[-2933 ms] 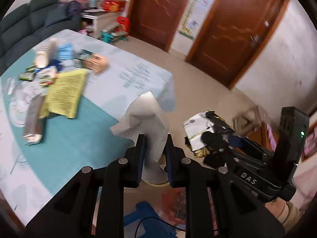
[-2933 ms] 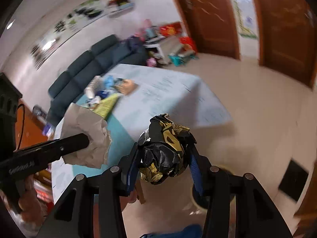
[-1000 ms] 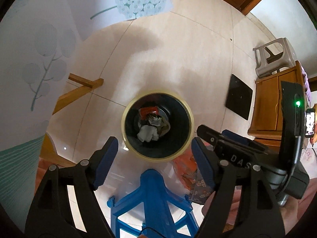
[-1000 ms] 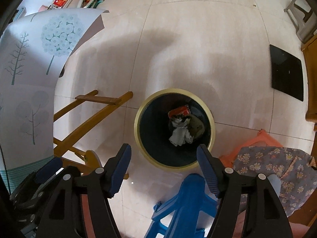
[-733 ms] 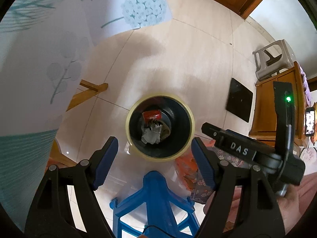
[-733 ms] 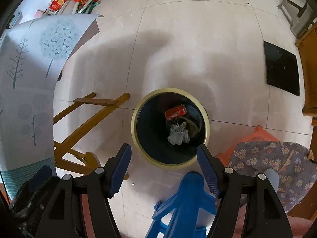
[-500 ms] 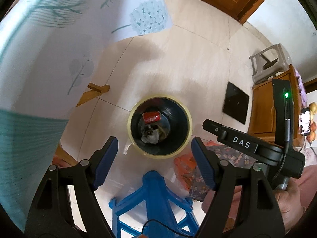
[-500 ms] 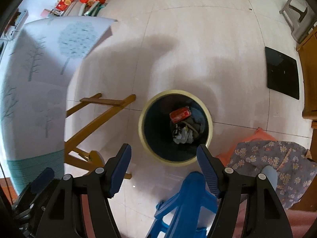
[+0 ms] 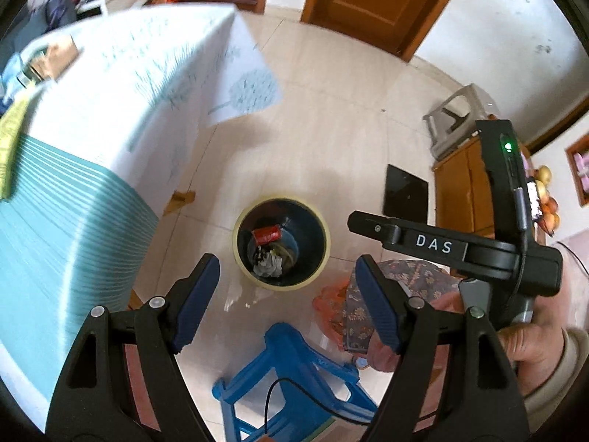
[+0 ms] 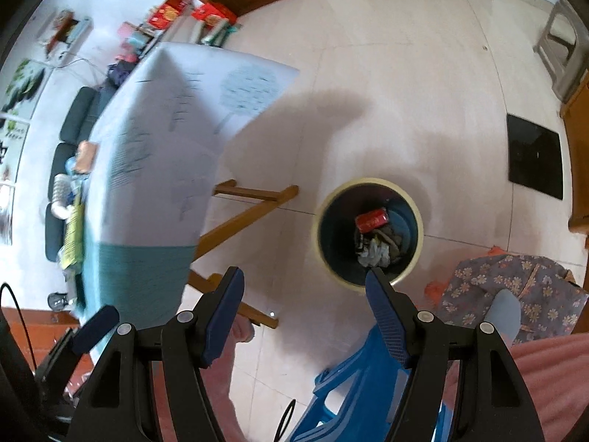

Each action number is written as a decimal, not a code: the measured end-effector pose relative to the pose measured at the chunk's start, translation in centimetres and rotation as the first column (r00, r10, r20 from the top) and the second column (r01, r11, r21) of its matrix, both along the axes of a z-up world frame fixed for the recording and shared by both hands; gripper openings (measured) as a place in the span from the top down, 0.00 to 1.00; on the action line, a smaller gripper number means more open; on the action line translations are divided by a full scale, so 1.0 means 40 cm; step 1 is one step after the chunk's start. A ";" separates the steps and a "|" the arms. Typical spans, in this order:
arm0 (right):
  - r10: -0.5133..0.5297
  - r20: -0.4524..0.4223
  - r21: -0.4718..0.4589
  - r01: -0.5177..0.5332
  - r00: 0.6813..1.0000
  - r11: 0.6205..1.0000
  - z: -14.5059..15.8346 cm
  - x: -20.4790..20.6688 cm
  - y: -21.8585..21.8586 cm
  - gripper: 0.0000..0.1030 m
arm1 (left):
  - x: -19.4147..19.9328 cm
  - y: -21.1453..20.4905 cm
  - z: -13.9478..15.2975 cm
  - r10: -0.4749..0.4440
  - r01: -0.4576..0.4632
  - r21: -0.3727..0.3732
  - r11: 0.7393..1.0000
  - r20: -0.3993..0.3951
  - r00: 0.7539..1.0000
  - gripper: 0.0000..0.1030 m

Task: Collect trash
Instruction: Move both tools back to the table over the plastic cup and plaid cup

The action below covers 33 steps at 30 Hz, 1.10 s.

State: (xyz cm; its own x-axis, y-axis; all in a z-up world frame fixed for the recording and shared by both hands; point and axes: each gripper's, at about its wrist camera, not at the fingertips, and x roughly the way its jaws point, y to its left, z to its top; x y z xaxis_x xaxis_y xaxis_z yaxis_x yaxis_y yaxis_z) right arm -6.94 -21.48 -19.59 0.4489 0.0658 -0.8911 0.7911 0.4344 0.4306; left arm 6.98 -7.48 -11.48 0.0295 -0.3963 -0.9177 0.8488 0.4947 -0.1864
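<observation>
A dark round trash bin point(image 9: 243, 235) point(image 10: 324, 243) with a pale yellow rim stands on the tiled floor beside the table. Inside it lie a red can point(image 9: 267, 235) point(image 10: 371, 220) and crumpled paper and wrappers point(image 9: 270, 263) point(image 10: 375, 252). My left gripper point(image 9: 285, 283) hangs high above the bin, open, with nothing between its blue pads. My right gripper point(image 10: 303, 298) is also open and empty, well above the floor left of the bin. In the left wrist view the right gripper's black body point(image 9: 456, 246) shows at the right, held by a hand point(image 9: 530, 335).
The table point(image 9: 110, 103) point(image 10: 154, 154) with a white and teal cloth fills the left; leftover items point(image 9: 51, 59) lie at its far end. A blue plastic stool point(image 9: 291, 375) point(image 10: 353, 386) stands below the grippers. A wooden frame point(image 10: 254, 202), flowered cloth point(image 10: 515, 291), grey stool point(image 9: 456, 110) and wooden cabinet point(image 9: 464, 188) surround the bin.
The paper and the black wrapper held earlier now lie in the bin. Over the last second both open grippers rose away from the bin, which looks smaller, and the tabletop has come into view.
</observation>
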 end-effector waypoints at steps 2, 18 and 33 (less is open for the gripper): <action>0.008 0.021 -0.015 -0.008 1.000 1.000 0.044 -0.004 0.027 0.32 | -0.006 0.025 0.053 -0.009 0.010 -0.027 1.000 0.019 1.000 0.28; 0.283 0.138 -0.317 -0.229 0.949 0.920 0.491 0.183 0.218 0.32 | 0.111 0.293 0.374 0.170 -0.139 -0.224 0.965 0.127 0.977 0.28; 0.608 0.174 -0.574 -0.422 0.775 0.702 0.885 0.688 0.395 0.32 | 0.452 0.584 0.639 0.476 -0.385 -0.314 0.868 0.307 0.824 0.28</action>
State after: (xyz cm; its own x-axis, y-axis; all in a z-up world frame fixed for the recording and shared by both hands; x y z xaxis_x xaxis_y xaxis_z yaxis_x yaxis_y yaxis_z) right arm 20.57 -5.67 15.80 0.7397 -0.0125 -0.6728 0.2273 0.9457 0.2323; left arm 25.05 15.88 14.09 0.5589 -0.4587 -0.6908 0.5865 0.8076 -0.0617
